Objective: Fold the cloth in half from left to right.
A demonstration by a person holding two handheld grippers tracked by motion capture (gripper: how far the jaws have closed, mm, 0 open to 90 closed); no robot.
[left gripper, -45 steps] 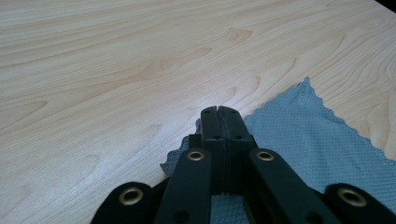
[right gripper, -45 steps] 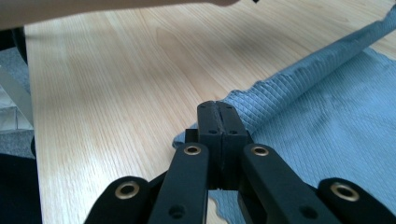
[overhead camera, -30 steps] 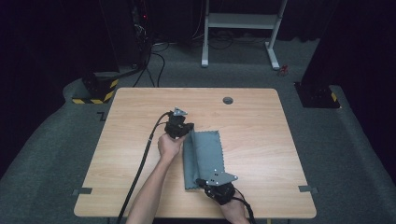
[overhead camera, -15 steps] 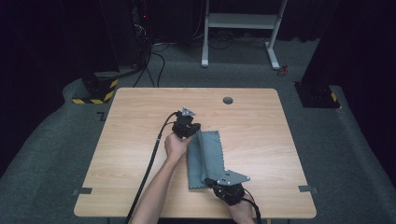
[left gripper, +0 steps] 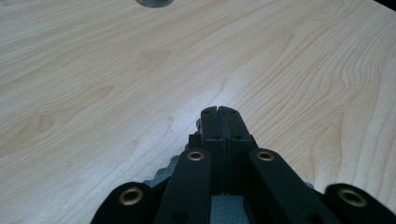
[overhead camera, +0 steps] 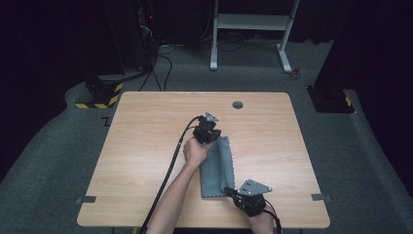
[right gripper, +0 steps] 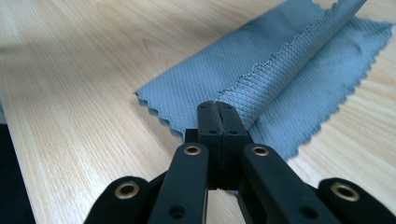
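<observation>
Running up the lower middle of the high view, the grey cloth (overhead camera: 214, 168) lies on the wooden table (overhead camera: 146, 146) as a long strip whose long axis goes from the near edge at the bottom of the frame toward the centre, tilted only slightly. Each end of that axis is held by one tool. The left gripper (overhead camera: 210, 136) sits at the far end, just above the frame's middle, and in its own view its jaws are pressed together with a scalloped corner of the cloth showing beneath them, so it appears to be pinching that far corner, though the fabric between the pads is mostly hidden. The right gripper (overhead camera: 233, 193) sits at the near end, lower centre-right of the frame, and in its own view (right gripper: 218, 108) the jaws are closed on a raised, zigzag-cut edge of the cloth (right gripper: 224, 77), which rises as a ridge toward the upper right while the rest lies flat on the wood. Because the two held points mark one long edge, lifted above the flat layer along the strip's right side, the coming move probably turns on carrying that edge sideways across the long axis, toward the left of the high view. Neither hand is nearer; both must travel together, or the fold will skew.
</observation>
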